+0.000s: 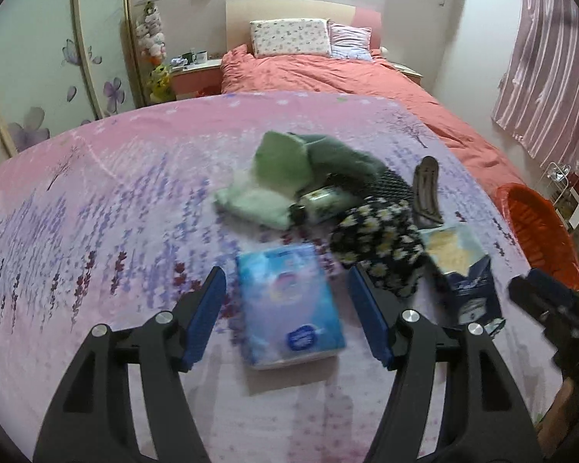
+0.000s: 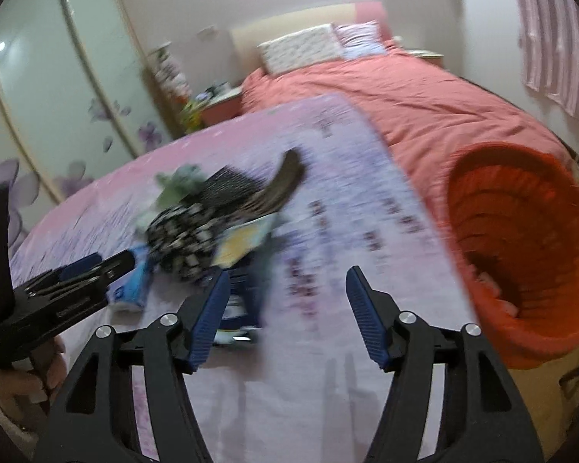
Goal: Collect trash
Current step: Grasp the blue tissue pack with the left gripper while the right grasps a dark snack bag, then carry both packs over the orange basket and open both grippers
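1. Pink floral bedsheet (image 1: 96, 200): clutter pile lies mid-sheet.
2. Orange basket (image 2: 521, 239): off sheet's right edge.
3. Blue tissue pack (image 1: 289, 301): on sheet, near pile.
4. Left gripper (image 1: 289, 308): spread, empty, above pack.
5. Right gripper (image 2: 285, 308): spread, empty, over sheet.

A: What's in front of the right gripper (image 2: 287, 310)?

B: Its blue-padded jaws stand apart over the lilac flowered sheet (image 2: 328, 200), nothing between them.

A: And the orange basket (image 2: 521, 247)?

B: To the right, beside the bed.

A: The clutter?

B: A blurred pile (image 2: 212, 212) lies to the left and farther off; the left gripper (image 2: 96, 270) is at the left edge.
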The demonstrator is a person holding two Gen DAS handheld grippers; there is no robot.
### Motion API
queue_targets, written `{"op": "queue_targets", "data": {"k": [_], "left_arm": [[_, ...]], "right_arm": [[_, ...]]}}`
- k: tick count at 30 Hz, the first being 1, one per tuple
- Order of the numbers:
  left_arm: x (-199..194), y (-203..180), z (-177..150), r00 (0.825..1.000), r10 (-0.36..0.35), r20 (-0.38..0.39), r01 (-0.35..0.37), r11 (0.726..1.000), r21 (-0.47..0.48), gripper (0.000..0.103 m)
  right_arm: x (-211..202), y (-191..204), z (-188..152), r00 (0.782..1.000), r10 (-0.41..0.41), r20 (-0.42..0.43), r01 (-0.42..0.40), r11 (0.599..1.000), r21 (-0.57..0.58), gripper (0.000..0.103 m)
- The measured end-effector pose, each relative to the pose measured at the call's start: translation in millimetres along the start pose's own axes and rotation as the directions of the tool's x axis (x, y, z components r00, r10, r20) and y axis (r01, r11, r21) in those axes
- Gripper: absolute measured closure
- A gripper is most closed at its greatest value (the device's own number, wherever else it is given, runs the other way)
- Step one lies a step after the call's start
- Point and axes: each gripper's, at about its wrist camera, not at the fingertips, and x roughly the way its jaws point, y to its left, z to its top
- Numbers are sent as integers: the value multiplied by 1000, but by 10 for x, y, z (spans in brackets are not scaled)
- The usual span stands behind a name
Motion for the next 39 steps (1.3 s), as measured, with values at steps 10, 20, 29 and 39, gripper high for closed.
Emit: {"op": "queue_targets", "data": {"k": [10, 20, 29, 39], "left_arm": [[139, 22, -72, 998, -33, -46, 32, 999, -19, 34], [290, 44, -57, 998, 4, -67, -7, 999, -43, 50], [59, 276, 36, 1000, 4, -16, -5, 997, -72, 52], [-408, 111, 277, 995, -34, 98, 38, 998, -42, 52]], "right_arm": [[235, 171, -88, 997, 35, -67, -37, 999, -22, 85], [141, 71, -85, 999, 14, -44, -14, 1000, -2, 92], [-176, -55, 45, 998, -27, 54, 27, 1000, 6, 93], [-457, -242, 178, 987, -59, 146, 53, 998, 44, 93]]}}
